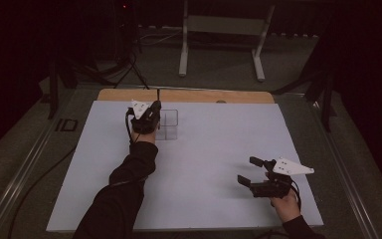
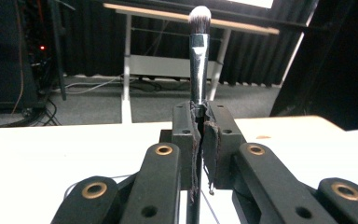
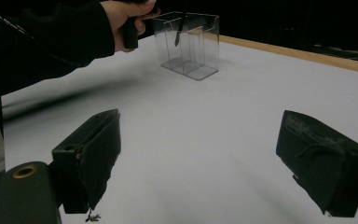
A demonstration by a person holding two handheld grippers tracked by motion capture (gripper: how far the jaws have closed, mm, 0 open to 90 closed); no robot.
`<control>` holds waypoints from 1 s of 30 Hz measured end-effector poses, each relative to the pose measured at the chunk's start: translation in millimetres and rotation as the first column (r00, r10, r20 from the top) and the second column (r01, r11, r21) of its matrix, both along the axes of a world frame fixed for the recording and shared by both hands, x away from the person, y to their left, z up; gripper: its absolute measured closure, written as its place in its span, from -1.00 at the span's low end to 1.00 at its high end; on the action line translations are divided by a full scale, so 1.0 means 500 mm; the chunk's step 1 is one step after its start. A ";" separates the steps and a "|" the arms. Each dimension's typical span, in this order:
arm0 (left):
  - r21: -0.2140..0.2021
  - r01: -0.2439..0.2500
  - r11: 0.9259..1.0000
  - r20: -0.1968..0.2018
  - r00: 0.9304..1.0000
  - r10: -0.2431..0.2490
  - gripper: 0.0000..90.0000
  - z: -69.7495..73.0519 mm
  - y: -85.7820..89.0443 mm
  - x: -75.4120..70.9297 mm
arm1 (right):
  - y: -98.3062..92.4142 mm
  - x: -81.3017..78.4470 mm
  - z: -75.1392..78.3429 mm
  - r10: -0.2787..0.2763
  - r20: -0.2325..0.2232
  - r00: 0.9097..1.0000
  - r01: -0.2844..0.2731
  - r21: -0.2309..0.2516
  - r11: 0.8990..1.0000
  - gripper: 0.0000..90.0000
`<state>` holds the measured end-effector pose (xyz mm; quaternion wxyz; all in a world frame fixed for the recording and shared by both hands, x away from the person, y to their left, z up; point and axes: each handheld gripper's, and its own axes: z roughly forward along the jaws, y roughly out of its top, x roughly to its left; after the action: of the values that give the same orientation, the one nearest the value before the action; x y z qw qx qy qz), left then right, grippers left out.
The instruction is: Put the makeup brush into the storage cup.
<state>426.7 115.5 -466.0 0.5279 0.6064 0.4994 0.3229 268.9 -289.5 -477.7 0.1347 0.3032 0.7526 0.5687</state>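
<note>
Two grippers going: my left gripper (image 2: 200, 135) is clamped on a makeup brush (image 2: 199, 56), bristles up, clear organizer (image 1: 167, 124) just beside it. My right gripper (image 3: 214, 158) hangs wide open, holding nothing.

A dim lab or recording studio. Black curtains (image 2: 270, 60) hang behind, cables (image 1: 124, 74) trail over grey carpet, and a white-legged table (image 1: 224, 30) stands beyond the white-covered counter (image 1: 204, 164).

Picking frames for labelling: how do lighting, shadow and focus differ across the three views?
High view: dim, dark surround, table evenly lit. Left gripper view: brightest, makeup brush sharp with glare on its ferrule. Right gripper view: soft sleeve shadow on the table, clear organizer legible, near fingers slightly soft.
</note>
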 end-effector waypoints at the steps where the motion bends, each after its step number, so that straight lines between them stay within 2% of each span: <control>1: 0.000 0.000 1.000 0.000 1.000 0.000 0.89 0.000 0.000 0.000 | 0.000 0.000 0.000 0.000 0.000 1.000 0.000 0.000 1.000 -0.69; 5: 0.022 -0.004 1.000 -0.036 0.999 0.005 0.89 -0.005 -0.005 0.003 | 0.000 0.000 0.000 0.000 0.001 1.000 0.000 -0.001 1.000 -0.69; 6: 0.011 -0.001 1.000 -0.043 0.999 0.001 0.89 -0.008 -0.005 0.004 | 0.000 0.000 0.000 0.000 0.001 1.000 0.000 -0.001 1.000 -0.69; 11: 0.019 -0.003 1.000 -0.046 0.999 0.004 0.89 -0.014 -0.006 0.003 | 0.000 0.001 0.000 0.002 0.001 1.000 -0.002 0.001 1.000 -0.69; 12: 0.015 0.007 1.000 -0.052 0.999 -0.006 0.89 -0.016 -0.006 0.003 | 0.000 0.001 -0.001 0.003 0.000 1.000 -0.003 0.000 1.000 -0.69; 15: 0.008 -0.017 1.000 -0.083 0.996 0.017 0.88 -0.020 -0.005 0.003 | 0.001 0.000 0.000 0.004 0.000 1.000 -0.004 -0.001 1.000 -0.69; 17: 0.017 0.006 1.000 -0.077 0.997 -0.004 0.55 -0.018 -0.009 0.003 | 0.001 0.000 0.000 0.004 0.000 1.000 -0.004 0.000 1.000 -0.69; 20: 0.038 0.054 0.998 -0.058 0.997 -0.051 0.37 -0.010 -0.017 0.000 | 0.000 0.001 0.000 0.003 0.000 1.000 -0.003 0.001 1.000 -0.69; 21: 0.041 0.068 0.997 -0.051 0.997 -0.066 0.11 -0.008 -0.021 0.000 | 0.000 0.001 -0.001 0.003 0.001 1.000 -0.003 0.000 1.000 -0.69; 25: 0.055 0.082 0.995 -0.043 0.996 -0.080 -0.16 0.002 -0.031 -0.002 | 0.001 0.000 0.000 0.003 0.000 1.000 -0.003 -0.001 1.000 -0.69; 28: 0.067 0.090 0.994 -0.032 0.996 -0.088 -0.24 0.009 -0.036 -0.005 | 0.000 0.000 0.000 0.002 -0.001 1.000 -0.002 0.000 1.000 -0.69; 29: 0.065 0.090 0.994 -0.035 0.995 -0.088 -0.38 0.010 -0.037 -0.005 | 0.000 0.000 0.000 0.002 -0.001 1.000 -0.002 0.001 1.000 -0.69; 30: 0.064 0.098 0.993 -0.041 0.995 -0.095 -0.38 0.013 -0.038 -0.005 | 0.000 0.000 0.000 0.002 0.000 1.000 -0.002 0.001 1.000 -0.69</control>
<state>424.4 96.6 -459.4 0.5129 0.6529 0.4686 0.3017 269.1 -289.4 -477.7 0.1339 0.3025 0.7528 0.5691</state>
